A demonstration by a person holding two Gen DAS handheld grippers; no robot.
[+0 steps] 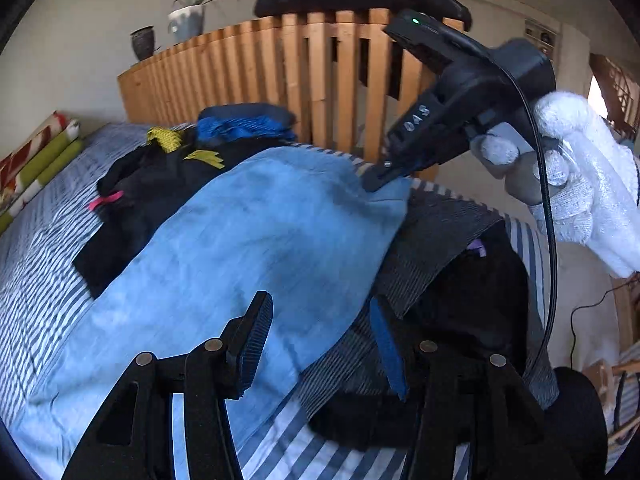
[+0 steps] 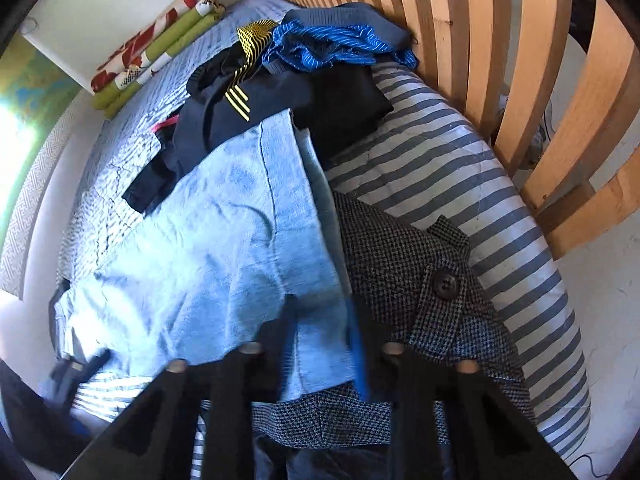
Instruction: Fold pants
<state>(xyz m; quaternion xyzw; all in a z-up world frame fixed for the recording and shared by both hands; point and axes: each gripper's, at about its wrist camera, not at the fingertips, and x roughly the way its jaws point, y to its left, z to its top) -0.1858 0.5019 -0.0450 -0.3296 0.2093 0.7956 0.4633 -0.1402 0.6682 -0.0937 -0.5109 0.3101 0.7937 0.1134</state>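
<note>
The light blue pants [image 1: 224, 240] lie on the striped bed [image 1: 36, 280]. The left gripper [image 1: 316, 336] hangs above them, jaws apart and empty. Only the left wrist view shows the right gripper [image 1: 376, 182] pinched shut on the pants' far corner; its own view is blurred.

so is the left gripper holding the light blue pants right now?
No. The left gripper is open above the light blue pants, with nothing between its fingers.
</note>
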